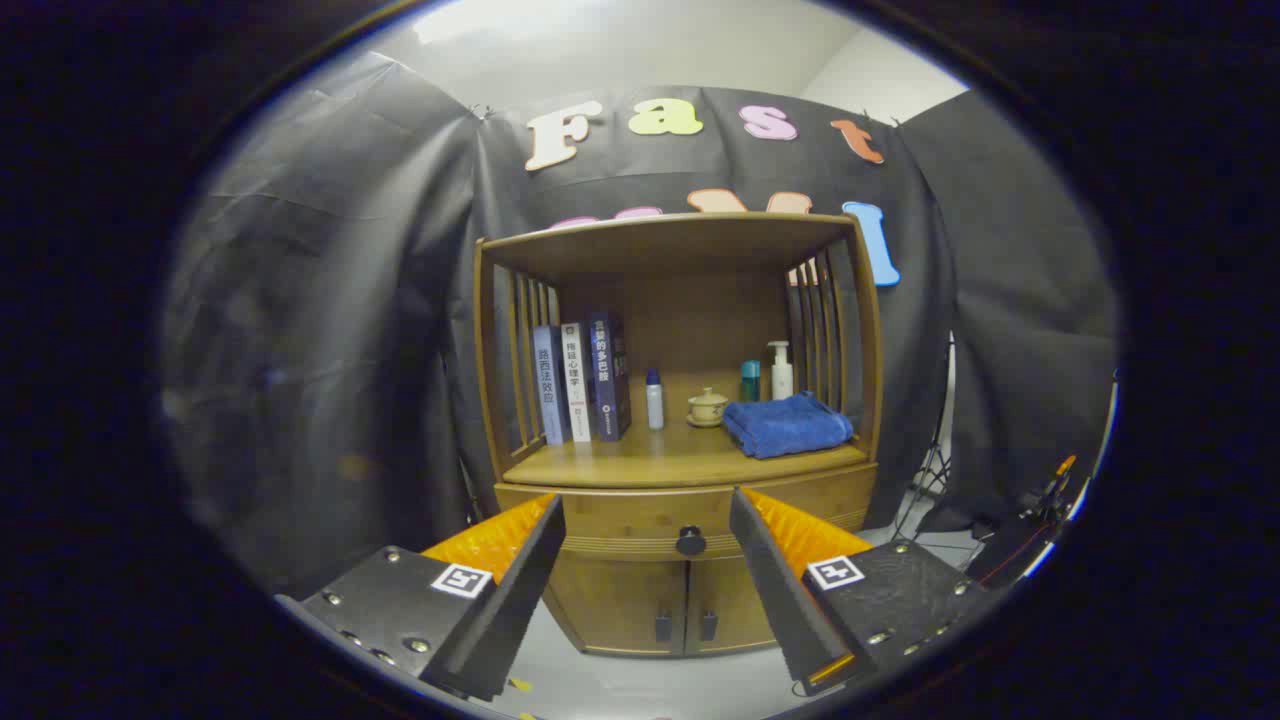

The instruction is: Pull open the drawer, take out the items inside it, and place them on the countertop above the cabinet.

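While agape, claw (647, 500) before one drawer (620, 527)

Soft, even light falls from above, brightest on the pale ceiling (620, 40). The wooden cabinet (680, 500) is sharp and well lit, its shelf recess slightly shadowed. Fisheye distortion bows its posts outward. The spread fingers (645, 590) look soft-edged, holding nothing, and the side drapes dim.

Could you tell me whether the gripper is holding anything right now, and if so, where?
Nothing is held: the gripper is open, short of the drawer knob.
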### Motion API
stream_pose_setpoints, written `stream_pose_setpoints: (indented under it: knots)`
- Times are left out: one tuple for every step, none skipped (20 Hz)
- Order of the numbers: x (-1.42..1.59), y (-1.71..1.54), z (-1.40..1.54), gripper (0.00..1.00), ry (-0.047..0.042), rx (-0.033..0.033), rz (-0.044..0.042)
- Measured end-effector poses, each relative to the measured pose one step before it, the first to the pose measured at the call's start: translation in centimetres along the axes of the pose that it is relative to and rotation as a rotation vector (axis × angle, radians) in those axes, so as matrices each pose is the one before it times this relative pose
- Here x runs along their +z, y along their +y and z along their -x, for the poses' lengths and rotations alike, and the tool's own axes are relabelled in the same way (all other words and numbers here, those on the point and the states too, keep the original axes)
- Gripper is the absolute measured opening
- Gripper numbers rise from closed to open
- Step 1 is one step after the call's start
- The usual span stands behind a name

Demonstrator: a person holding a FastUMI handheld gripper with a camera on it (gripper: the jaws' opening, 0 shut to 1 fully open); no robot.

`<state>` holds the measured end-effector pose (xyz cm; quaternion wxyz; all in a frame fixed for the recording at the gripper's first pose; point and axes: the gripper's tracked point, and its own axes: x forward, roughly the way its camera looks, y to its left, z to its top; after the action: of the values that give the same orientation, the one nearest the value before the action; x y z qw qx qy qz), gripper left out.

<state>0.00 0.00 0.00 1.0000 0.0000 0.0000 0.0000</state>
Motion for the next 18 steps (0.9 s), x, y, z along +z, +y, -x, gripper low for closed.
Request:
stream_pose_setpoints:
  knots:
    - [-0.03,-0.334,0.115,0.99,-0.00275,-0.01293,-0.00808]
    - [0.012,-0.311,-0.012,0.99,-0.00218,-0.00726,-0.01062]
    - [0.073,0.106,0.022,0.99,-0.00295,0.00029,-0.01315]
    - [0.172,0.03,0.022,0.99,-0.00473,0.00011,-0.0077]
    - [0.083,-0.193,0.069,0.99,-0.00456,-0.00391,-0.00343]
    - [0.215,-0.13,0.077,0.99,-0.00853,-0.00274,0.00342]
    - [0.127,-0.04,0.107,0.99,-0.00722,-0.00039,0.0043]
    - [0.077,0.044,0.004,0.99,-0.0046,0.0005,0.00246]
    - [0.053,0.053,0.112,0.99,-0.00524,0.00204,0.00367]
    - [0.059,0.036,-0.033,0.99,-0.00137,0.00273,0.00236]
    - [-0.015,-0.003,0.014,0.99,-0.00092,0.00097,0.00429]
    - [-0.017,-0.09,-0.024,0.99,0.0026,-0.00183,0.00186]
    - [-0.129,-0.056,-0.059,0.99,0.00255,-0.0001,0.00271]
    - [-0.12,-0.064,-0.026,0.99,0.00295,-0.00468,0.0014]
    - [-0.22,-0.179,-0.104,0.99,0.00482,-0.00154,0.00081]
    - [-0.231,0.011,-0.113,0.99,0.0058,0.00003,-0.00034]
    - [-0.244,-0.104,-0.104,0.99,0.00106,-0.0023,0.00285]
    - [-0.024,-0.083,-0.099,0.99,-0.00022,-0.00216,0.00372]
